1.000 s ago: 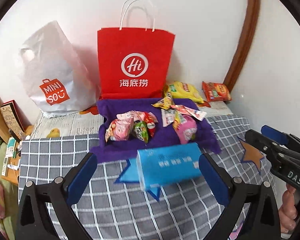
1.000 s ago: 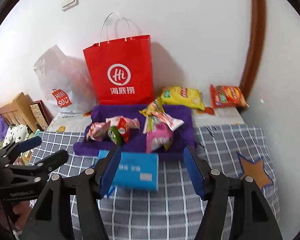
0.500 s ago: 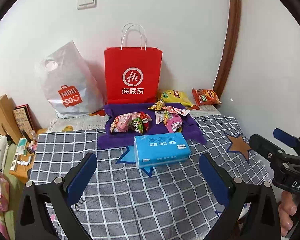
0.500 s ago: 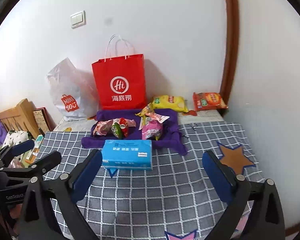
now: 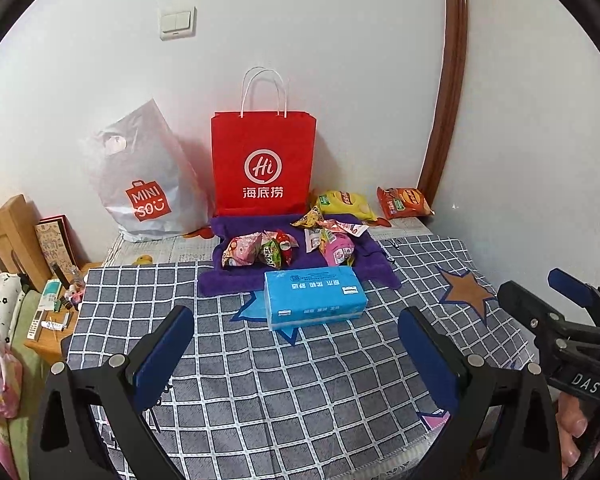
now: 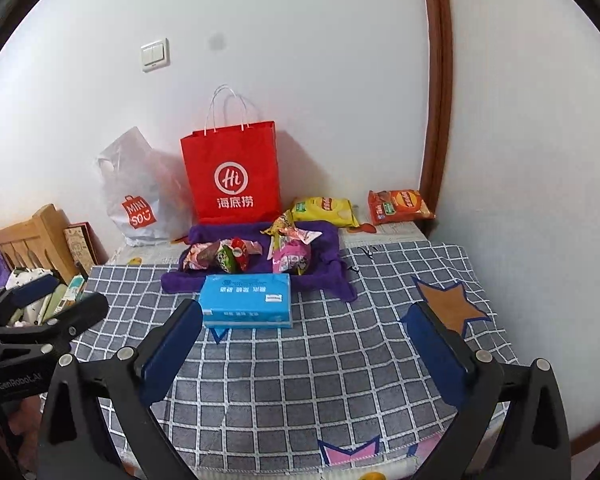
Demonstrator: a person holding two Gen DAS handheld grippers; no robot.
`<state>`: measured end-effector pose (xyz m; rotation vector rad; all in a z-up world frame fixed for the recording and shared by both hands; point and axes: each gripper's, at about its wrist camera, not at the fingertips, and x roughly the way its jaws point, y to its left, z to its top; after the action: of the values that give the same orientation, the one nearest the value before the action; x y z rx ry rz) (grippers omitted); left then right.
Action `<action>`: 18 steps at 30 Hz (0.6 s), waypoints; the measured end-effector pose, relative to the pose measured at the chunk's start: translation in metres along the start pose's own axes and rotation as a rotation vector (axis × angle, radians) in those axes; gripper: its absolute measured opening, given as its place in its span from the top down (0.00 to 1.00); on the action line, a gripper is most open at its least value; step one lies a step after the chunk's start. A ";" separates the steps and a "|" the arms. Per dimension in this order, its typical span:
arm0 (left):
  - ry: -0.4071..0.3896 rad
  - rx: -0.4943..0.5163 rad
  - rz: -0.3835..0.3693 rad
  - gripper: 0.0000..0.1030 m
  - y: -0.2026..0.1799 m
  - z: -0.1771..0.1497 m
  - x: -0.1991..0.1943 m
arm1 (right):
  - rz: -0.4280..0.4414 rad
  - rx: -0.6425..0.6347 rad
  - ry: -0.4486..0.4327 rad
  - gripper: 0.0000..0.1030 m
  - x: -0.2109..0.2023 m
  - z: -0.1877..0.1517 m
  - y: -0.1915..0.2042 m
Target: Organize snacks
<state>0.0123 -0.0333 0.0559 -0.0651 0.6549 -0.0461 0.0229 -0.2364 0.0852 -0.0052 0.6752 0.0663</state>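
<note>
We hold both tongs wide apart and empty above a worktop covered in grey checked cloth (image 5: 300,380): the left tongs (image 5: 296,344) and the right tongs (image 6: 308,344). At twelve o'clock from each lies a blue rectangular tissue pack (image 5: 314,298), flat on the cloth. Just behind it, a purple towel-lined tray (image 5: 236,284) carries small foil snack packets (image 5: 260,250) in two clusters. At one o'clock, against the wall, lie a yellow crisp bag (image 5: 346,204) and an orange crisp bag (image 5: 404,202). A red paper carrier bag (image 5: 264,164) stands upright behind the tray, a grey plastic shopping bag (image 5: 144,184) at eleven o'clock.
</note>
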 end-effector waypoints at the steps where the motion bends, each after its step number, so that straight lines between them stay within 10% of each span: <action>1: -0.001 -0.001 -0.003 0.00 0.000 0.000 -0.001 | -0.004 -0.001 0.001 0.02 -0.001 -0.001 0.000; 18: 0.003 -0.010 -0.012 0.00 0.001 -0.004 -0.006 | -0.018 -0.007 -0.010 0.02 -0.015 -0.005 0.003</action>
<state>0.0052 -0.0323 0.0566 -0.0790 0.6575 -0.0547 0.0084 -0.2339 0.0908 -0.0171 0.6653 0.0516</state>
